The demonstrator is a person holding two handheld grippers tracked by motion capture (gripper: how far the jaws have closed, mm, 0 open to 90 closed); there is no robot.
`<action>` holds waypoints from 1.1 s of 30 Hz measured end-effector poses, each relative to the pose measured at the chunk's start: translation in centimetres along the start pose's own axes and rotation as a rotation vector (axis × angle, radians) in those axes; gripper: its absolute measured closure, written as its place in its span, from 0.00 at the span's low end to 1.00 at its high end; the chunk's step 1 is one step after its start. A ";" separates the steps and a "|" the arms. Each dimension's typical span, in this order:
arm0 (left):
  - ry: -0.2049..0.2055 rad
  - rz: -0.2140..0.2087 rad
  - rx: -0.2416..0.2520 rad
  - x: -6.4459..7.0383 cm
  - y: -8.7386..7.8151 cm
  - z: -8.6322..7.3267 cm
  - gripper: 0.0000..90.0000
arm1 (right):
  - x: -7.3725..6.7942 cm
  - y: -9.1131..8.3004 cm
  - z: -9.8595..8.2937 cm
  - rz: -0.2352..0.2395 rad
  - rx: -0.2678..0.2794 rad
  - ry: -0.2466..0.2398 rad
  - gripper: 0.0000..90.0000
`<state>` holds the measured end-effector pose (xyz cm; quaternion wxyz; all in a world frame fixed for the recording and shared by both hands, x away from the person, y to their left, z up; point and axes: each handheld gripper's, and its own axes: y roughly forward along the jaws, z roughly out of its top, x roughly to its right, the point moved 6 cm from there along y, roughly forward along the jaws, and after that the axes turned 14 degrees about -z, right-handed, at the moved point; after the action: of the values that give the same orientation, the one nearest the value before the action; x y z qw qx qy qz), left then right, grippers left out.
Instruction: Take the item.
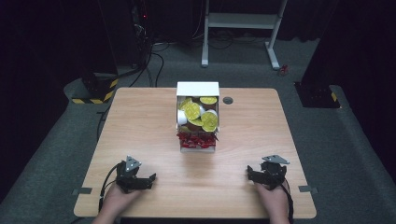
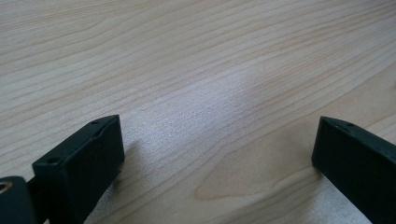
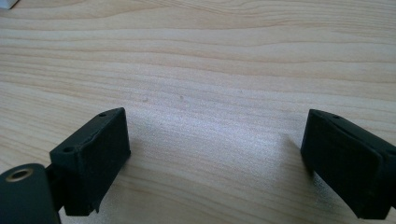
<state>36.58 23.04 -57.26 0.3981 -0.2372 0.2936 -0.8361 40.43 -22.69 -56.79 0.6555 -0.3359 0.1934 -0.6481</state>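
Observation:
A white box (image 1: 197, 88) stands at the middle of the wooden table (image 1: 140, 126), holding several round cups with yellow lids (image 1: 192, 111) in its far part and red wrapped sweets (image 1: 196, 139) in its near part. My left gripper (image 1: 141, 182) rests near the front left edge, held by a hand, open with bare wood between its jaws (image 2: 215, 140). My right gripper (image 1: 254, 175) rests near the front right edge, also open over bare wood (image 3: 215, 140). Both lie well short of the box.
A small round grommet (image 1: 228, 100) sits in the tabletop right of the box. Beyond the table, a white desk frame (image 1: 243, 23) stands on the grey floor, with cables and a yellow-black striped base (image 1: 95, 91) at the left.

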 end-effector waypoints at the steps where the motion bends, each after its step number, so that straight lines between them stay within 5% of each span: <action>1: 0.003 -0.002 0.000 0.0 0.0 0.0 0.03 | 0.0 0.0 0.0 0.000 0.001 0.002 0.09; 20: -0.046 0.056 0.011 -0.9 -0.2 0.0 0.03 | 0.2 0.2 0.3 0.021 -0.001 -0.020 0.11; 33: -0.038 0.038 0.001 -1.0 0.0 0.1 0.01 | 0.7 -0.8 1.1 0.034 0.074 -0.006 0.16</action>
<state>37.18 23.80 -57.30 0.4195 -0.2474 0.2901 -0.8238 40.71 -23.07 -55.36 0.6790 -0.3100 0.1733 -0.6426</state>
